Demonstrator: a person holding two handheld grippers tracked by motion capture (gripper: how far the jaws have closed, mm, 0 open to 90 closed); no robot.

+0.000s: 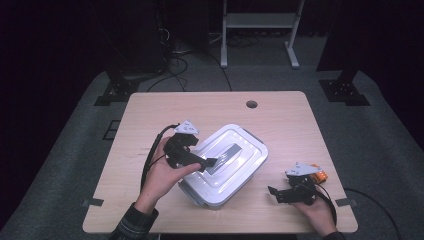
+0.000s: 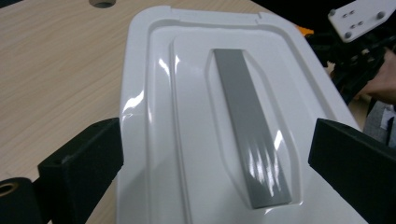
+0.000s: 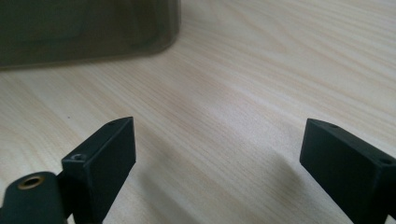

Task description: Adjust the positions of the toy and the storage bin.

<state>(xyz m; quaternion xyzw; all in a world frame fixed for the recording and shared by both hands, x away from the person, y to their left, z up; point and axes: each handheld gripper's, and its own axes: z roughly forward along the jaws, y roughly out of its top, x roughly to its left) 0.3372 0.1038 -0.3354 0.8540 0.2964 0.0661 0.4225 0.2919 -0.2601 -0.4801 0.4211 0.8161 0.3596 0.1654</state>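
The white lidded storage box (image 1: pixel 225 165) sits mid-table. The left gripper (image 2: pixel 215 154), jaws spread, hovers over its grey lid handle (image 2: pixel 250 130) (rigid, glossy, likely slippery); grasp there. The right gripper (image 3: pixel 217 154) rests apart, jaws spread.

The middle of the tabletop (image 1: pixel 150 107) is taken up by a white lidded box (image 1: pixel 223 165), set askew. Bare wood is left all around it: a broad strip along the far edge, broken only by a small round hole (image 1: pixel 251 104), and open stretches at both sides. The near right stretch is occupied by the right gripper (image 1: pixel 274 192), its jaws spread above bare wood.
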